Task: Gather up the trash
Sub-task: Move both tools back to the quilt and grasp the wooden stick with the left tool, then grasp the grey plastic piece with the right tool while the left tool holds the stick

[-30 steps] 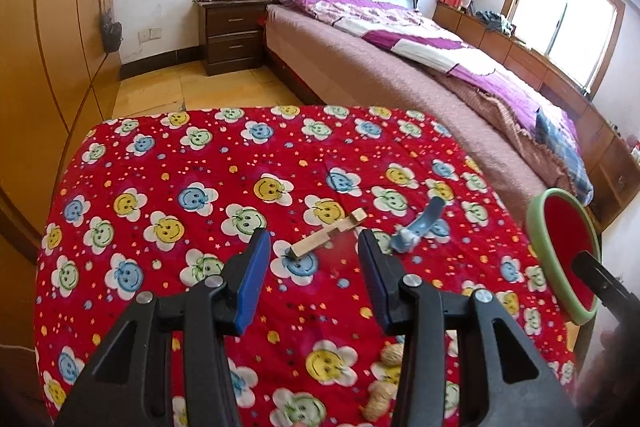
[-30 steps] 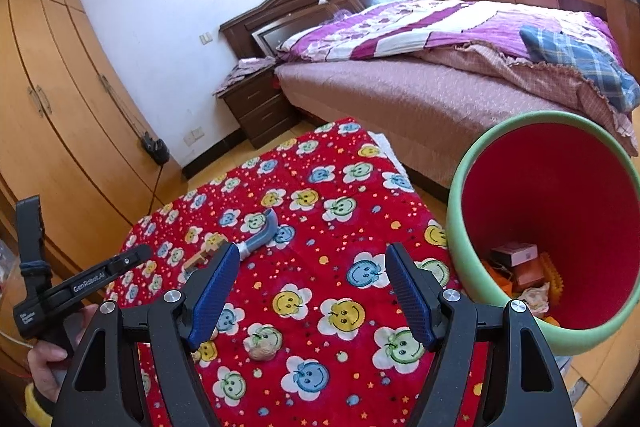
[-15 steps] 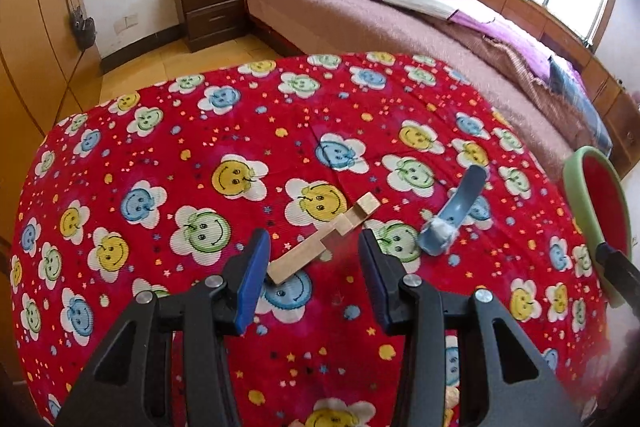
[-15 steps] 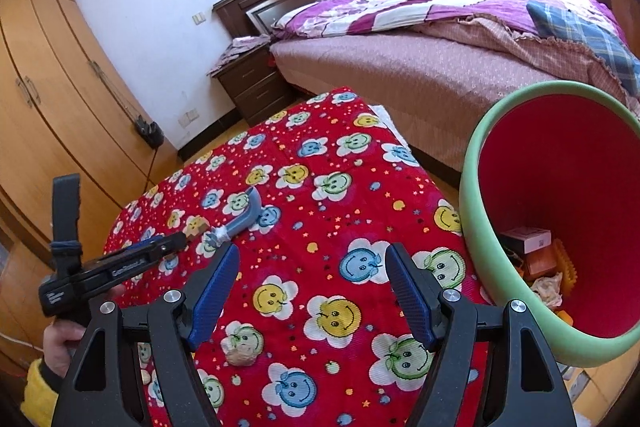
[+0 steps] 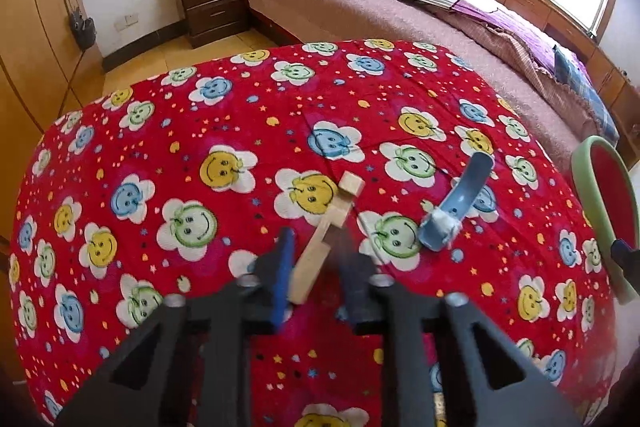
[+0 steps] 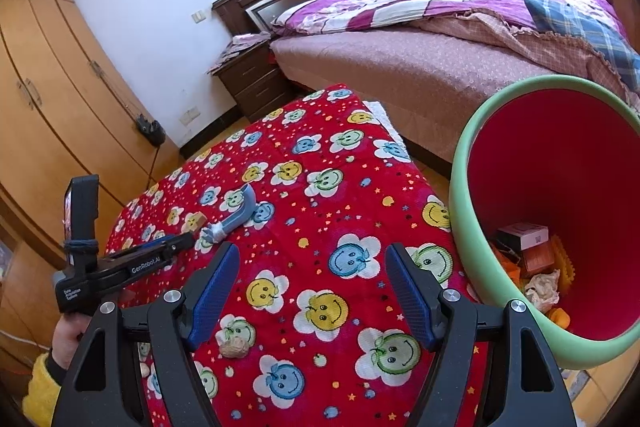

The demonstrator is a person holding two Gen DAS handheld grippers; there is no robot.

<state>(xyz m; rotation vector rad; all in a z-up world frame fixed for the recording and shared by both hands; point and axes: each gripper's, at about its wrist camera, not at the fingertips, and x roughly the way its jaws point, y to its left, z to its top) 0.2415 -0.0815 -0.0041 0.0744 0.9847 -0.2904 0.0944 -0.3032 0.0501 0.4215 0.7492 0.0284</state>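
Observation:
A pale wooden stick (image 5: pixel 320 247) with a small block at its far end lies on the red smiley-flower cloth (image 5: pixel 160 131). My left gripper (image 5: pixel 314 237) points down at it. Its jaws are closing with the stick between them, both pads against its near part. From the right wrist view the left gripper (image 6: pixel 188 239) sits low over the cloth, with the stick's block end (image 6: pixel 195 220) showing past it. My right gripper (image 6: pixel 312 267) hangs open and empty above the cloth, beside the green-rimmed red bin (image 6: pixel 460 187).
A curved blue plastic piece (image 5: pixel 460 203) lies right of the stick. A walnut (image 6: pixel 234 349) rests on the cloth near the right gripper. The bin (image 5: pixel 580 179) holds boxes and crumpled paper. A bed (image 6: pixel 400 67) stands beyond, a nightstand (image 5: pixel 212 3) beside it and wardrobes on the left.
My left gripper came forward and down to the wooden stick, and its jaws drew in from wide apart onto it. The right gripper stayed about where it was.

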